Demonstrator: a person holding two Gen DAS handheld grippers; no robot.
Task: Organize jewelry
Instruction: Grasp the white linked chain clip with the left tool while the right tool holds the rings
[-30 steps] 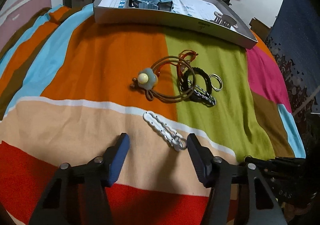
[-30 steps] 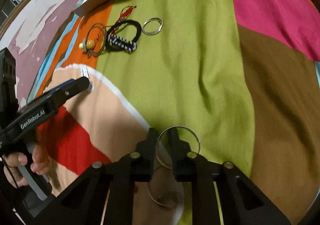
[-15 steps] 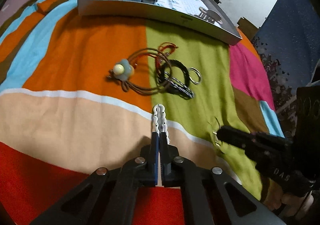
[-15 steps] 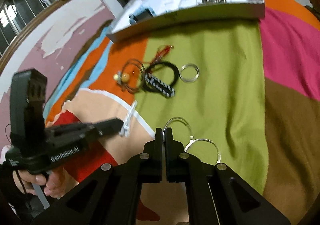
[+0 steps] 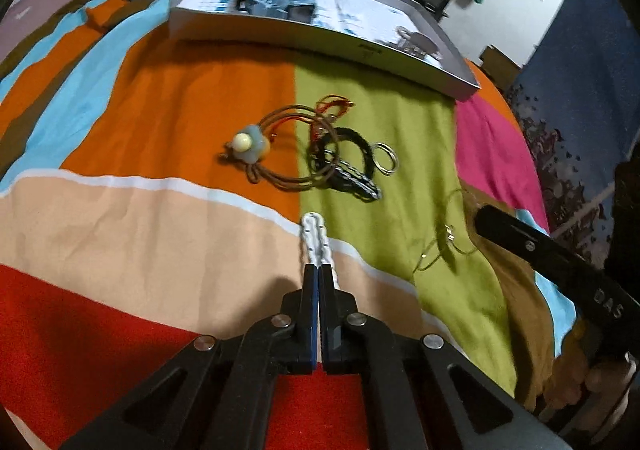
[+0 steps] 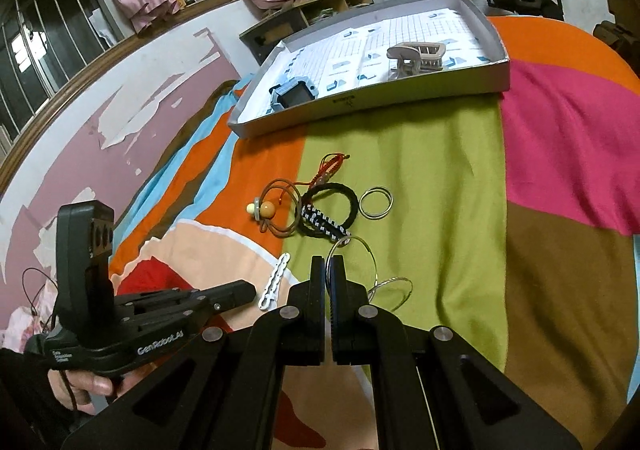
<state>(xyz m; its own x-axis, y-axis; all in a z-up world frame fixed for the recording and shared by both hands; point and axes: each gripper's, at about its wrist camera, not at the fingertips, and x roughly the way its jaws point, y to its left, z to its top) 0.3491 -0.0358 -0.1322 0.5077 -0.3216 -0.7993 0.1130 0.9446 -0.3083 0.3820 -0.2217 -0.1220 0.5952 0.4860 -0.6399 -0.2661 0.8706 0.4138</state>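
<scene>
My left gripper (image 5: 319, 270) is shut on the near end of a white chain-link strip (image 5: 314, 238), which points away over the striped cloth. My right gripper (image 6: 329, 266) is shut on a thin silver hoop (image 6: 352, 256), and a second hoop (image 6: 392, 286) hangs linked beside it. The right wrist view also shows the white strip (image 6: 274, 282) at the left gripper's tip. Further off lies a pile: a brown cord with a bead (image 5: 248, 142), a black hair tie (image 5: 354, 154), a black-and-white piece (image 5: 356, 182) and a silver ring (image 5: 385, 158).
A shallow grey box (image 6: 360, 102) sits at the far edge of the cloth, holding a blue clip (image 6: 294, 92) and a grey claw clip (image 6: 418, 54). A person's hand (image 6: 80, 382) grips the left tool. A wall and a chair stand behind.
My left gripper went from open to shut on the white strip. Both grippers have risen and pulled back, so the box and pile show more fully; the hoops came up with the right one.
</scene>
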